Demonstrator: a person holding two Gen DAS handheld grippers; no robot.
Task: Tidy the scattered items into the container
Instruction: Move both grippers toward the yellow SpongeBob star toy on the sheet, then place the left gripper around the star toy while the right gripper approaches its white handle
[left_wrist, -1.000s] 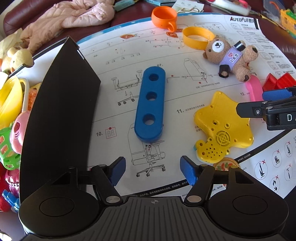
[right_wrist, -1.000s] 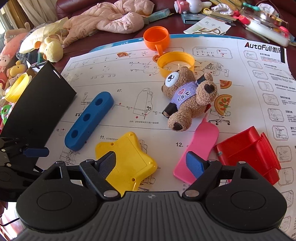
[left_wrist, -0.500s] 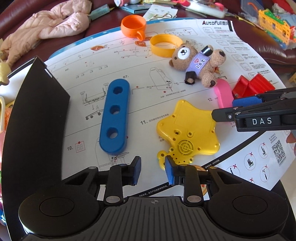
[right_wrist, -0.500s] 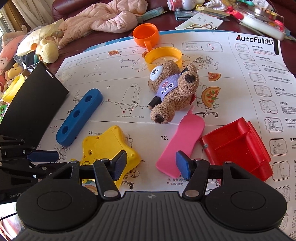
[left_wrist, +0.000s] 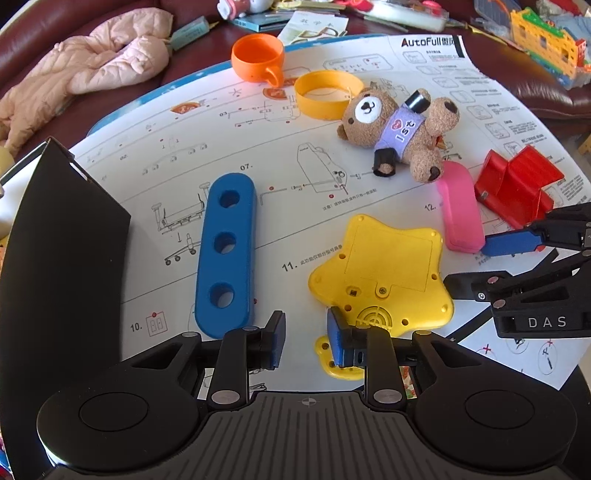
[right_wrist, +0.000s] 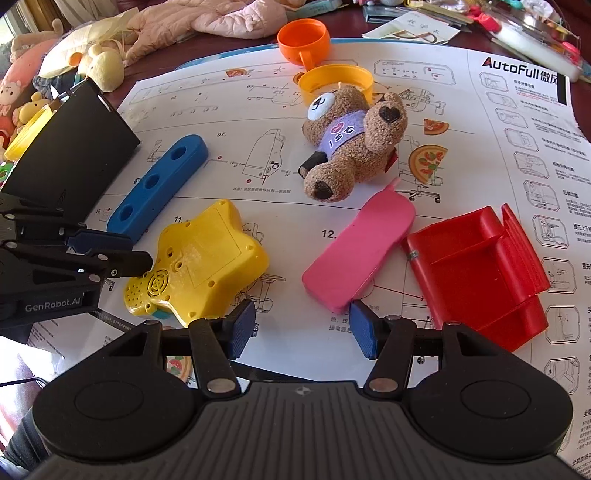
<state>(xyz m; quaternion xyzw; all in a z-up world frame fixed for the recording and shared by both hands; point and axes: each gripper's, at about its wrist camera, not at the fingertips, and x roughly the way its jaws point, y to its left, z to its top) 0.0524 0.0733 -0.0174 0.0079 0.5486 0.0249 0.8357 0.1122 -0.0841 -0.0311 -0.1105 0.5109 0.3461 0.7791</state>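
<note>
Toys scattered over an assembly-instruction sheet (left_wrist: 258, 122), 2 grippers hovering low.

From the left: black container wall (left_wrist: 62, 236); blue 3-hole block (left_wrist: 226, 251) lying flat; left gripper (left_wrist: 306, 341) narrowed, jaws empty, beside the yellow star toy (left_wrist: 384, 273), face down; pink toy phone (right_wrist: 358, 254) just ahead of the right gripper (right_wrist: 302, 330), half open, nothing gripped; red plastic piece (right_wrist: 480, 273). Farther back: orange cup (left_wrist: 256, 55), yellow ring (left_wrist: 325, 94), teddy bear (left_wrist: 399, 129).

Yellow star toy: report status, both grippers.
Left gripper open, empty, beside yellow star toy. Right gripper open, empty, near pink piece. Star untouched on paper.
</note>
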